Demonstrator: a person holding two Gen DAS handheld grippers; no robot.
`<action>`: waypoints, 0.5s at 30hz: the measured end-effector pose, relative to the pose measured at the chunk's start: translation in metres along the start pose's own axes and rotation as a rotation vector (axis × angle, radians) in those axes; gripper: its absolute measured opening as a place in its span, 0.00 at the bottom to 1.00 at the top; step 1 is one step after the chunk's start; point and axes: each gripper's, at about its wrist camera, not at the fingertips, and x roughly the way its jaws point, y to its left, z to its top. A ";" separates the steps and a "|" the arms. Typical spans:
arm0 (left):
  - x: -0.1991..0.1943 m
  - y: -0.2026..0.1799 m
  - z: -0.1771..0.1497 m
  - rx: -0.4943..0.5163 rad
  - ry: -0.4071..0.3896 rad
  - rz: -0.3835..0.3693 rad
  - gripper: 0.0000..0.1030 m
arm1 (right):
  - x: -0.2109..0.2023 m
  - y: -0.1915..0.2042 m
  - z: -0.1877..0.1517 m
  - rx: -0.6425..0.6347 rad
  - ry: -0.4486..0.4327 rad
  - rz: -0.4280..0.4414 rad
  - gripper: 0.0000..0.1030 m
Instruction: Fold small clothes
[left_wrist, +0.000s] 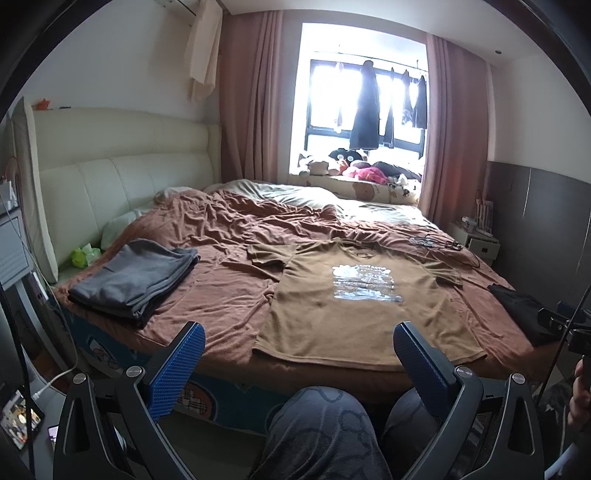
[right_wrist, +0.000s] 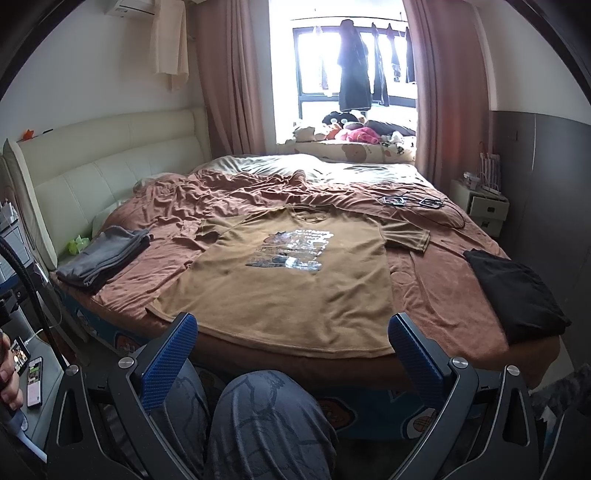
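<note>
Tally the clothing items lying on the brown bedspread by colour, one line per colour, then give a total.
Brown T-shirt, spread flat: 1
Grey folded pile, counted as one since its layers cannot be separated: 1
Black folded garment: 1
Total: 3

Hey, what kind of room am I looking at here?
Most likely a home bedroom: a wide bed with a padded cream headboard, pink curtains around a bright window, and a brown T-shirt spread flat for folding.
</note>
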 end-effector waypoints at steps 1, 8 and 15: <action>0.000 -0.001 0.000 0.001 0.000 -0.002 1.00 | 0.000 -0.001 0.001 -0.001 -0.002 -0.001 1.00; 0.003 -0.007 0.000 0.007 0.015 -0.018 1.00 | 0.000 -0.007 0.003 0.012 0.000 -0.014 1.00; 0.010 -0.007 0.004 -0.003 0.027 -0.037 1.00 | 0.005 -0.007 0.007 0.039 0.012 -0.023 1.00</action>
